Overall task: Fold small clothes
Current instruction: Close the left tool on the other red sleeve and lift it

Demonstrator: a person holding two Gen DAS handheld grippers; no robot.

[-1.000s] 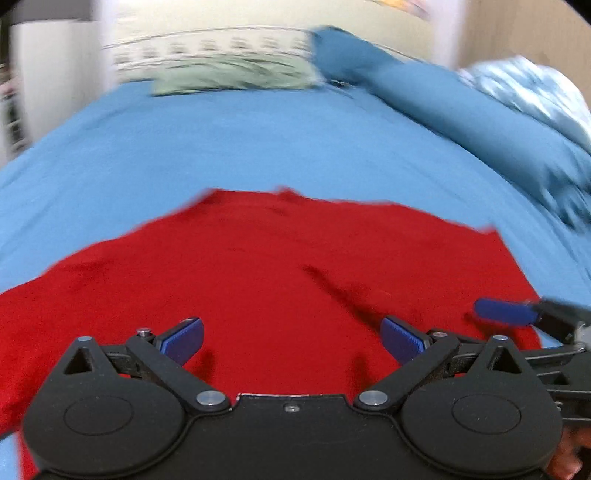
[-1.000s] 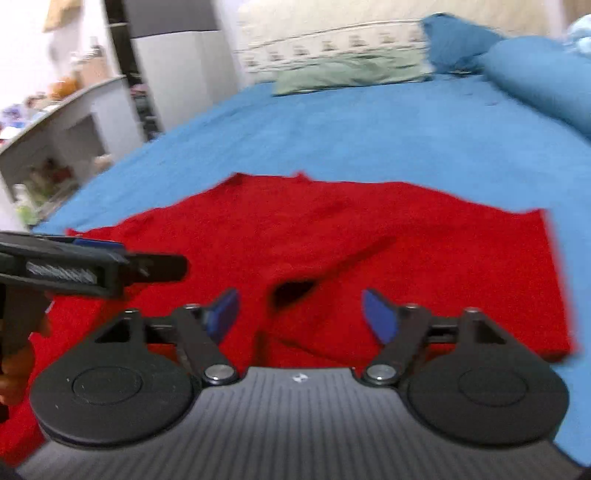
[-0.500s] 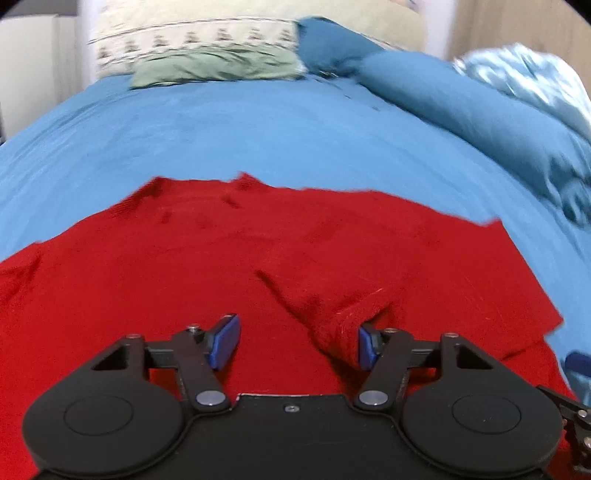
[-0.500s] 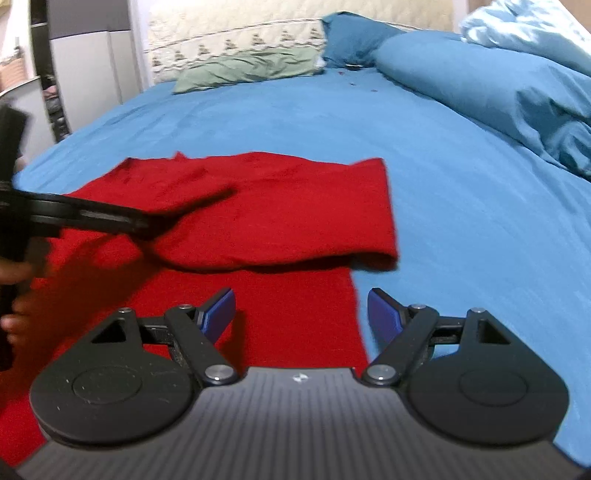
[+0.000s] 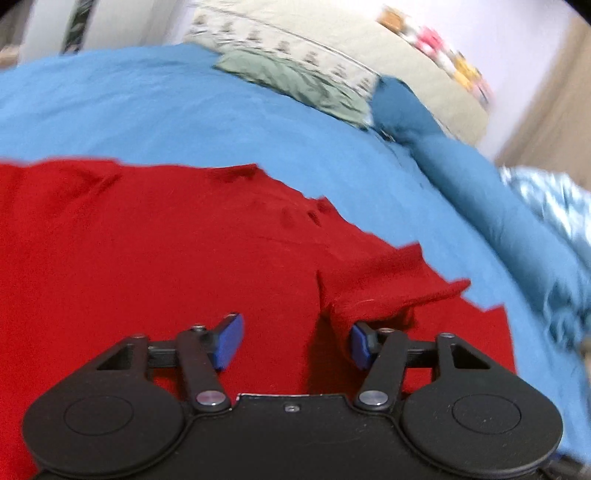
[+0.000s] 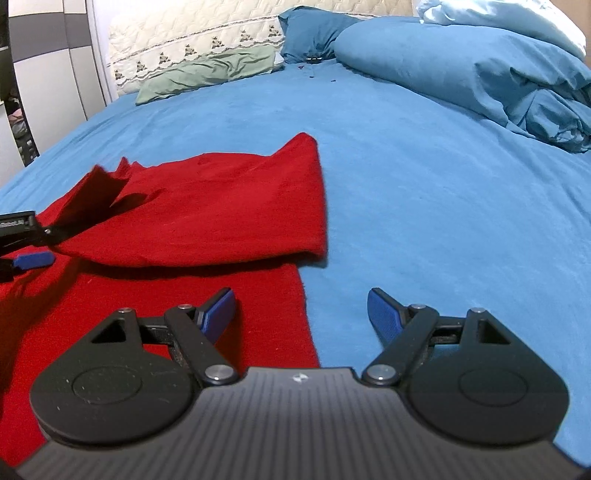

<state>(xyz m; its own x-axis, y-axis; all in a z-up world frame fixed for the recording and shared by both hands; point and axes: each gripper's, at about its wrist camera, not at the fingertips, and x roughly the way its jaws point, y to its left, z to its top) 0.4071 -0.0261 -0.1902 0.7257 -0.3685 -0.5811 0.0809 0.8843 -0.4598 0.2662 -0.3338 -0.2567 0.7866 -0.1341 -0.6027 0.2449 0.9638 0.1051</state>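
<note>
A red garment (image 5: pixel 155 251) lies on the blue bed sheet (image 5: pixel 184 122). In the right wrist view its right part (image 6: pixel 221 214) is folded over toward the left. My left gripper (image 5: pixel 295 341) is open over the cloth, with a raised flap of red cloth (image 5: pixel 376 288) draped on its right finger (image 5: pixel 358 343). It shows at the left edge of the right wrist view (image 6: pixel 26 243), with the lifted cloth edge on it. My right gripper (image 6: pixel 301 310) is open and empty, low over the garment's right edge and the sheet.
A green pillow (image 6: pixel 207 74) and a cream patterned headboard cushion (image 6: pixel 192 40) lie at the head of the bed. Dark blue pillows (image 6: pixel 314 29) and a bunched blue duvet (image 6: pixel 498 81) fill the right side. A white cabinet (image 6: pixel 48 74) stands left.
The left gripper has swung left and carried the cloth flap further over the garment. The right gripper has moved right, to the garment's edge. Both stayed open.
</note>
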